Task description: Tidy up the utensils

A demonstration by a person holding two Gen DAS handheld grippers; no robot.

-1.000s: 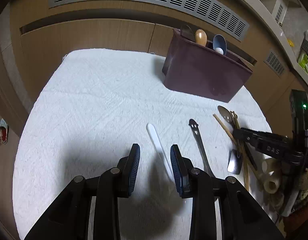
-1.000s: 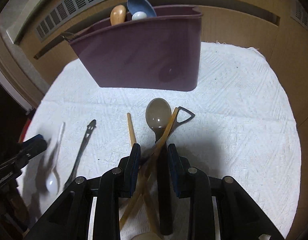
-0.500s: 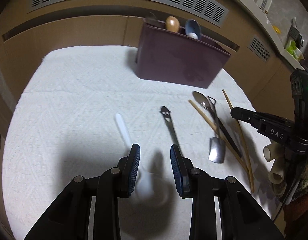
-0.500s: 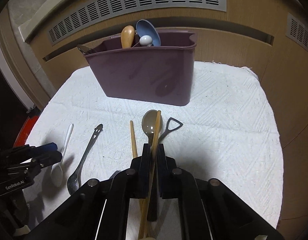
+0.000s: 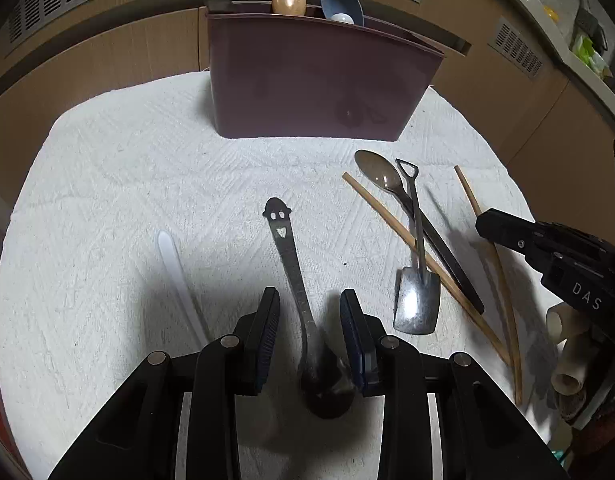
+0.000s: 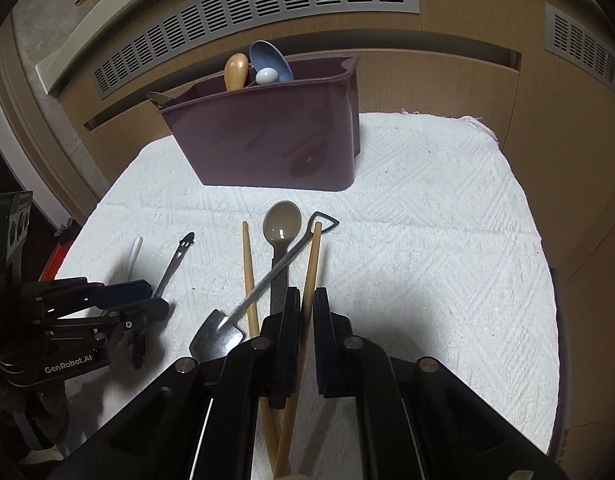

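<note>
Done: the bin [image 6: 275, 136], upper centre of both views, already holds a few utensils; a wooden handle [image 6: 235, 71] and a blue scoop [image 6: 269, 60] stick out above its rim, with a dark piece at its left corner.
Left to do: six pieces are outside the bin, on or over the white cloth [image 5: 127, 184].
Lower left, left wrist view: white spoon [image 5: 175, 268], untouched.
Centre, same view: smiley spoon [image 5: 287, 256], handle toward the bin, bowl between the left gripper's jaws.
Right of centre: brown spoon [image 5: 381, 176], shovel spoon [image 5: 417, 300] crossing it, and one chopstick [image 5: 391, 224] lying flat.
Left gripper [image 5: 309, 336]: jaws apart, straddling the smiley spoon, pads clear of it.
Right gripper [image 6: 305, 320]: clenched on the other chopstick [image 6: 313, 256], which points toward the bin, bottom centre of the right wrist view.
Stage: about a third in by my estimate; the gripped chopstick looks like the next piece to go in.
</note>
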